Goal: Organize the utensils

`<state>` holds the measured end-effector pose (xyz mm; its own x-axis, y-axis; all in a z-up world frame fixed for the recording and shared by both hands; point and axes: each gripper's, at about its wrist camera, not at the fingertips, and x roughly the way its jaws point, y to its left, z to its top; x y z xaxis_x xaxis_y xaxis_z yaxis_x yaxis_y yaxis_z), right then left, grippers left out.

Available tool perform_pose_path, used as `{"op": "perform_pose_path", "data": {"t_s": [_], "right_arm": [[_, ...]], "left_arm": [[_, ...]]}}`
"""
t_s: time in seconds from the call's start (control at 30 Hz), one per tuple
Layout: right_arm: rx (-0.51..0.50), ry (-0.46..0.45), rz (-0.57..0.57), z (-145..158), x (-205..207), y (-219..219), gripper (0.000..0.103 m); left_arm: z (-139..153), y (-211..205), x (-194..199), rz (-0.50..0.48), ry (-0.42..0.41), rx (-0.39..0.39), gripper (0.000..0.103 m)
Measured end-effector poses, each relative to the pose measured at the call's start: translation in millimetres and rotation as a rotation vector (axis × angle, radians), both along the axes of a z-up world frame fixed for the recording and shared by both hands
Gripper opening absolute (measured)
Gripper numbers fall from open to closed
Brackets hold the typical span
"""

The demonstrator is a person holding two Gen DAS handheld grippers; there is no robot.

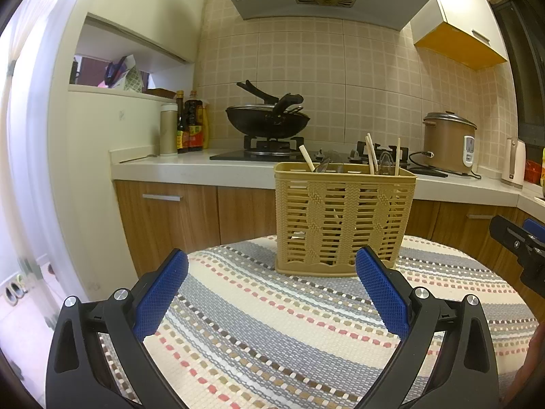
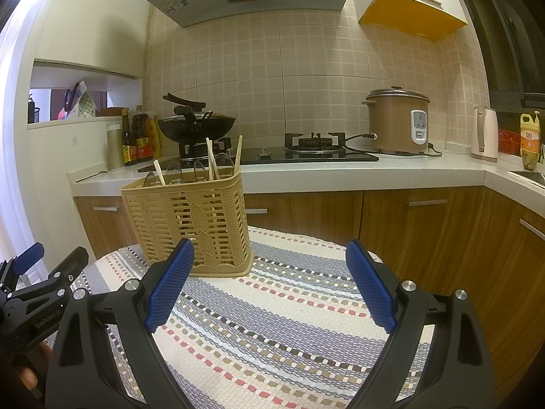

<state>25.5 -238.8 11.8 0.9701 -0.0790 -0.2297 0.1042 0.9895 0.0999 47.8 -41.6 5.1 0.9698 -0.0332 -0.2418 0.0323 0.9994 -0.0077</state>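
Note:
A tan woven plastic utensil basket [image 1: 344, 220] stands upright on a striped table mat [image 1: 272, 323]. Wooden chopsticks [image 1: 371, 153] and clear spoons [image 1: 323, 165] stick up out of it. My left gripper [image 1: 272, 289] is open and empty, just in front of the basket. My right gripper [image 2: 269, 283] is open and empty, to the right of the basket [image 2: 190, 218], with chopsticks [image 2: 238, 155] and spoons [image 2: 199, 170] showing above its rim. The right gripper shows at the edge of the left wrist view [image 1: 521, 242]; the left gripper shows in the right wrist view [image 2: 34, 286].
Behind the table a kitchen counter [image 1: 190, 167] carries a gas stove with a black wok [image 1: 267, 119], sauce bottles [image 1: 190, 126], a brown rice cooker [image 2: 398, 119] and a white kettle [image 2: 483, 134]. Wooden cabinets [image 2: 419, 231] stand below it.

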Motion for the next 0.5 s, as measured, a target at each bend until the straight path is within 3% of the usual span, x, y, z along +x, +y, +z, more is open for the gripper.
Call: {"op": "perform_pose_path", "data": {"t_s": [0.5], "right_arm": [[0.002,-0.003,0.007,-0.7,-1.2,-1.4,0.087]], "left_arm": [[-0.2,0.4,0.6,-0.001,0.008,-0.004,0.095]]}}
